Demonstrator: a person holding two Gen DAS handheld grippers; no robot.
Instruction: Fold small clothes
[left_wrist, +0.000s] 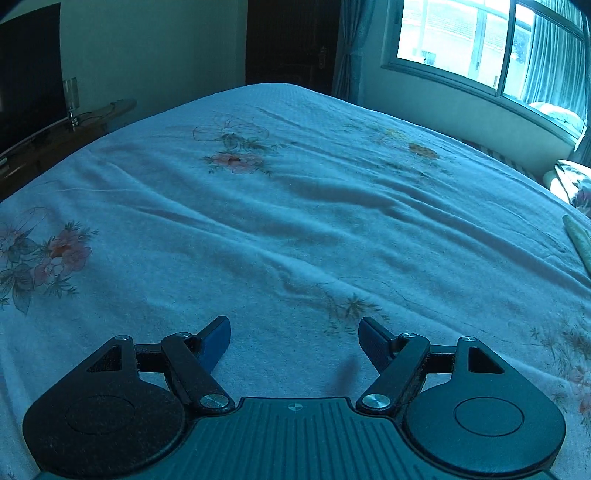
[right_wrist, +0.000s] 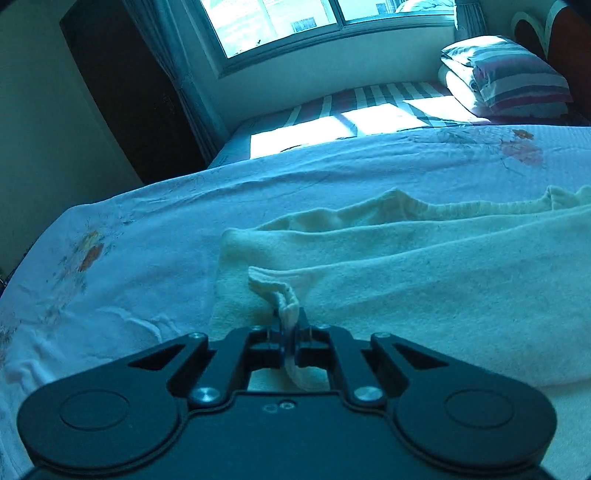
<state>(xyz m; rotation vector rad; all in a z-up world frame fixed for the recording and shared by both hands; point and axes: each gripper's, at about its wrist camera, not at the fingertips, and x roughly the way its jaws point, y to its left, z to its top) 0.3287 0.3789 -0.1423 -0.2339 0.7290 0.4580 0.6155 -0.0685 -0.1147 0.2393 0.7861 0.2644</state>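
Note:
A cream knitted garment (right_wrist: 424, 266) lies spread on the bed's floral sheet (right_wrist: 147, 236), reaching off to the right in the right wrist view. My right gripper (right_wrist: 290, 321) is shut on a ribbed hem of that garment, and the pinched strip runs back between the jaws toward the camera. In the left wrist view my left gripper (left_wrist: 294, 332) hovers open over bare sheet (left_wrist: 295, 221) with nothing between its fingers. A sliver of the cream garment (left_wrist: 580, 240) shows at the right edge there.
A second bed with a striped sheet (right_wrist: 369, 99) and a folded striped quilt (right_wrist: 506, 77) stands under the window (right_wrist: 295, 22). A dark television (left_wrist: 26, 74) on a wooden stand and a dark door (left_wrist: 291, 40) lie beyond the bed's far edge.

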